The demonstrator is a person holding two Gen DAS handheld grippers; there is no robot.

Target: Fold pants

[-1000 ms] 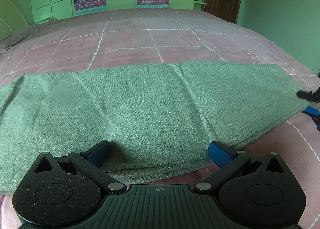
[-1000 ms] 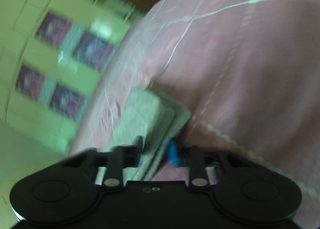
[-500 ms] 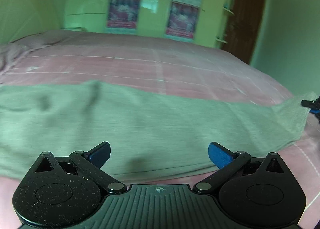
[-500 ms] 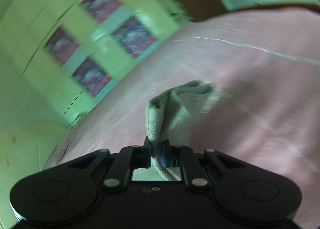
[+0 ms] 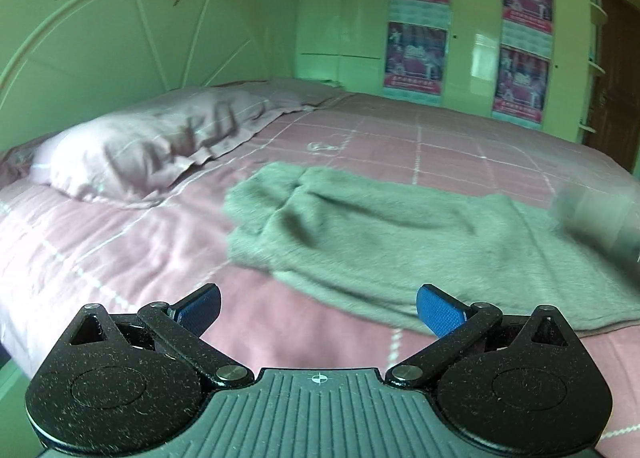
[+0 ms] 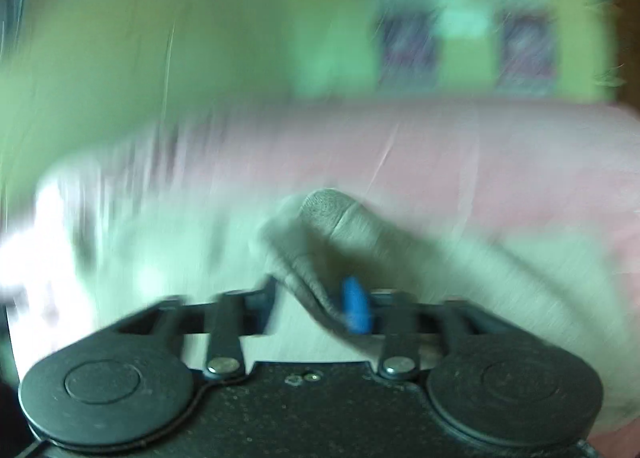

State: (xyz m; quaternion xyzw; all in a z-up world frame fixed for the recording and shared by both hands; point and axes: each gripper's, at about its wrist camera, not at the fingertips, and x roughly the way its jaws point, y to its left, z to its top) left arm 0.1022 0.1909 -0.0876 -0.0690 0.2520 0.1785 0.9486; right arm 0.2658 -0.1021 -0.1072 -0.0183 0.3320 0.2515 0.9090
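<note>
Pink checked bed (image 5: 460,146) carries grey-green pants (image 5: 400,230) and pillow (image 5: 132,146).

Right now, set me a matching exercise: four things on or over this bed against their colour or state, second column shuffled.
Things:
1. pants
2. pillow
3. left hand-held gripper
4. bedsheet

States:
A. pink with white grid lines
B. jaws wide apart, nothing between them
C. grey-green, rumpled on the bed
D. pale pink, creased, by the headboard

Pairs: 1-C, 2-D, 3-B, 4-A
</note>
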